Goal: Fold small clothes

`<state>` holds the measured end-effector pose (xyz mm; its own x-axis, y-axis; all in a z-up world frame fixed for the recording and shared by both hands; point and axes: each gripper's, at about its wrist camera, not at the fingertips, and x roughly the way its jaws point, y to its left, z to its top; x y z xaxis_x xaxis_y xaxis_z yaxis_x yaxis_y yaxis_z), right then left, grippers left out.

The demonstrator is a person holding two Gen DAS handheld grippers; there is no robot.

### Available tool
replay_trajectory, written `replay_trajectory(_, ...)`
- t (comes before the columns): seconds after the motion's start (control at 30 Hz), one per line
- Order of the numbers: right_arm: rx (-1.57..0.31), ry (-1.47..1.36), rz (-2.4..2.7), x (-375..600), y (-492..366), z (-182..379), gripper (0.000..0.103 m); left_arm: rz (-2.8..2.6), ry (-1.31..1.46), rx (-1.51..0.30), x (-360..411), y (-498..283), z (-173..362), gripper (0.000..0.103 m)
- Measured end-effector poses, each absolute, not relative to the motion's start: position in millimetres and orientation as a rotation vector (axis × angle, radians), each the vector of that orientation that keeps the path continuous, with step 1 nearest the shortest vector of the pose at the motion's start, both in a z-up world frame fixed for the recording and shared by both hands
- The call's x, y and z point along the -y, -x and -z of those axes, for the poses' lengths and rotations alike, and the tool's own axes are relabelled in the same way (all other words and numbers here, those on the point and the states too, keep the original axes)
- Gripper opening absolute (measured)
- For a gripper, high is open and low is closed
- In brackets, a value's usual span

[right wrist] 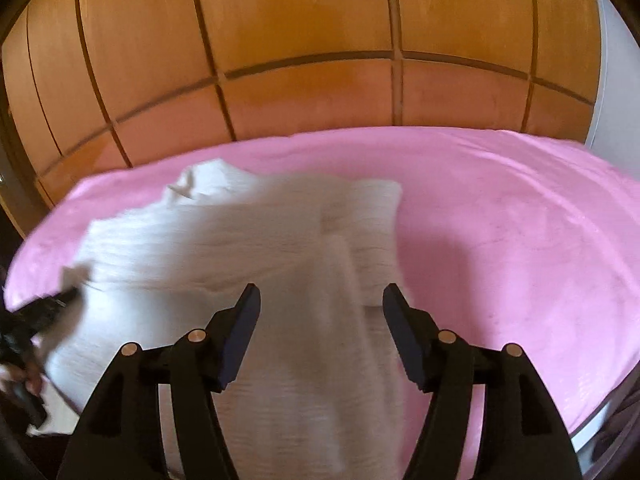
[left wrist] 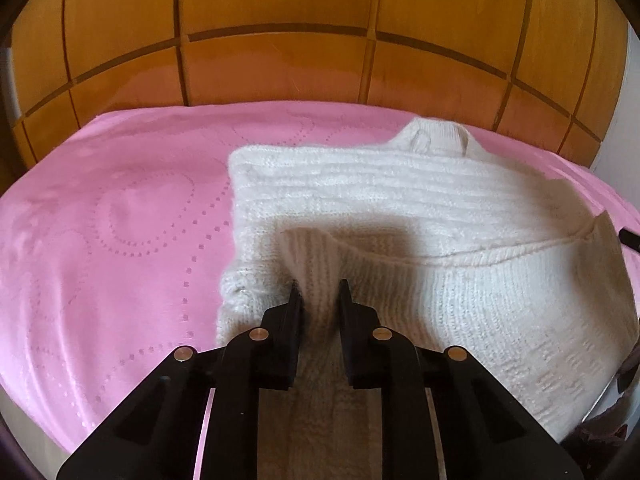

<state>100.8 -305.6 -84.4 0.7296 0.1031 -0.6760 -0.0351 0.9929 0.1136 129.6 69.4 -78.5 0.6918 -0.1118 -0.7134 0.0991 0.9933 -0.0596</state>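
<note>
A cream knitted sweater (left wrist: 400,200) lies on a pink bedspread (left wrist: 100,220), its collar toward the far edge. My left gripper (left wrist: 320,292) is shut on the sweater's ribbed hem and holds that part lifted over the body. In the right wrist view the sweater (right wrist: 240,240) is blurred and spreads to the left. My right gripper (right wrist: 320,300) is open above the sweater's near right part, holding nothing. The left gripper (right wrist: 44,308) shows at the left edge of the right wrist view.
A wooden panelled wardrobe (left wrist: 280,20) stands right behind the bed. The pink bedspread (right wrist: 520,240) extends to the right of the sweater. A white wall strip (right wrist: 616,80) is at the far right.
</note>
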Motion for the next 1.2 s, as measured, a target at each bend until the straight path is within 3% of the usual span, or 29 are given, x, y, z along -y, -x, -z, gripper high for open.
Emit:
replay_trajectory(0.07, -0.771, -0.075, -0.075, 304.0, -106.6, 91.2, 0.058, 0.113, 0.023, -0.784, -71.3, -125.2, 74.4, 0.013)
replay_trajectory(0.1, -0.785, -0.051, -0.065, 301.5, -110.2, 96.2, 0.049, 0.114, 0.022, -0.781, -71.8, -123.5, 72.9, 0.013)
replay_trajectory(0.13, -0.796, -0.032, -0.056, 298.9, -112.5, 100.5, 0.036, 0.115, 0.019, -0.773, -72.5, -120.5, 70.7, 0.013)
replay_trajectory(0.17, -0.812, -0.033, -0.07, 297.3, -114.2, 103.1, 0.005, 0.117, 0.013, -0.767, -72.9, -117.4, 68.6, 0.013)
replay_trajectory(0.5, -0.694, -0.105, -0.118, 306.2, -94.4, 42.1, 0.006, 0.155, 0.03, -0.652, -86.7, -92.7, 18.4, 0.008)
replay_trajectory(0.73, -0.646, -0.235, -0.111, 323.2, -153.3, 13.5, 0.006, 0.165, 0.103, -0.62, -98.9, -154.1, -16.1, 0.007)
replay_trajectory(0.93, -0.701, -0.302, -0.022, 335.4, -239.2, 31.3, 0.006, 0.106, 0.089, -0.698, -88.4, -249.5, -3.9, 0.005)
replay_trajectory(1.1, -0.863, -0.313, 0.058, 336.5, -291.0, 95.8, 0.006, 0.03, 0.061, -0.867, -79.8, -305.7, 50.6, 0.005)
replay_trajectory(1.17, -0.908, -0.328, 0.054, 337.9, -297.1, 112.7, 0.013, 0.002, 0.051, -0.921, -77.8, -311.5, 64.6, 0.007)
replay_trajectory(1.2, -0.896, -0.329, 0.056, 339.2, -294.7, 111.7, 0.028, -0.001, 0.053, -0.91, -77.8, -308.1, 63.0, 0.015)
